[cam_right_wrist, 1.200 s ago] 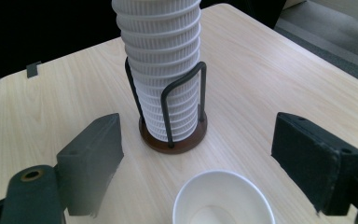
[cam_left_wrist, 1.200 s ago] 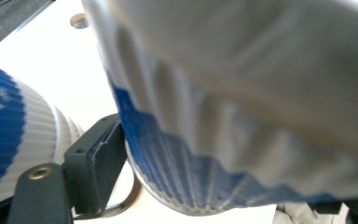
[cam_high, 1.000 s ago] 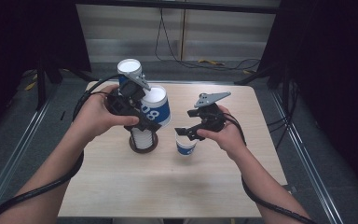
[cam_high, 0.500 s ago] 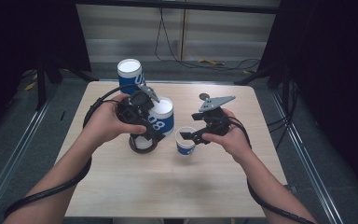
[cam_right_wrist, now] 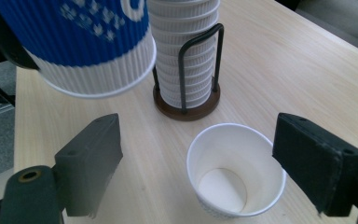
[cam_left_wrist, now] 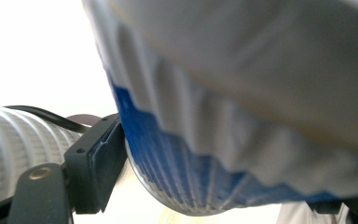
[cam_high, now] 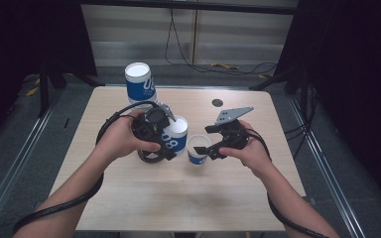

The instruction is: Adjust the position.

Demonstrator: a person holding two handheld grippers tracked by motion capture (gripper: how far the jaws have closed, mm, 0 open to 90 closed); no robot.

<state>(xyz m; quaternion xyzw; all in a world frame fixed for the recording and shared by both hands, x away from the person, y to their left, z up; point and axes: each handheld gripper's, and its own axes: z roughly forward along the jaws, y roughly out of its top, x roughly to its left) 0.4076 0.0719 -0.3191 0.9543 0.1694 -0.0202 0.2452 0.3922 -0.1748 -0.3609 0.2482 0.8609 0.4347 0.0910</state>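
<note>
My left gripper (cam_high: 166,138) (cam_left_wrist: 223,186) is shut on a large blue and white ribbed cup (cam_high: 177,139) (cam_left_wrist: 205,140) (cam_right_wrist: 84,42), which hangs tilted just above the table. Beside it a small white paper cup (cam_high: 197,149) (cam_right_wrist: 235,175) stands upright and empty. My right gripper (cam_high: 209,146) (cam_right_wrist: 205,163) is open around that cup: the right pad (cam_right_wrist: 317,163) is at its rim and the left pad (cam_right_wrist: 93,161) stands well apart. A wire holder (cam_high: 151,157) (cam_right_wrist: 186,109) with a stack of white ribbed cups (cam_right_wrist: 186,56) stands behind, partly hidden by my left hand in the high view.
Another blue and white cup (cam_high: 139,83) stands at the table's back left. A small dark disc (cam_high: 217,102) lies at the back centre. The table's front edge (cam_high: 188,229) is near the person's forearms. Cables trail from both grippers.
My left hand has come down and slightly right with the large cup, closer to the small cup. The right hand has stayed where it was.
</note>
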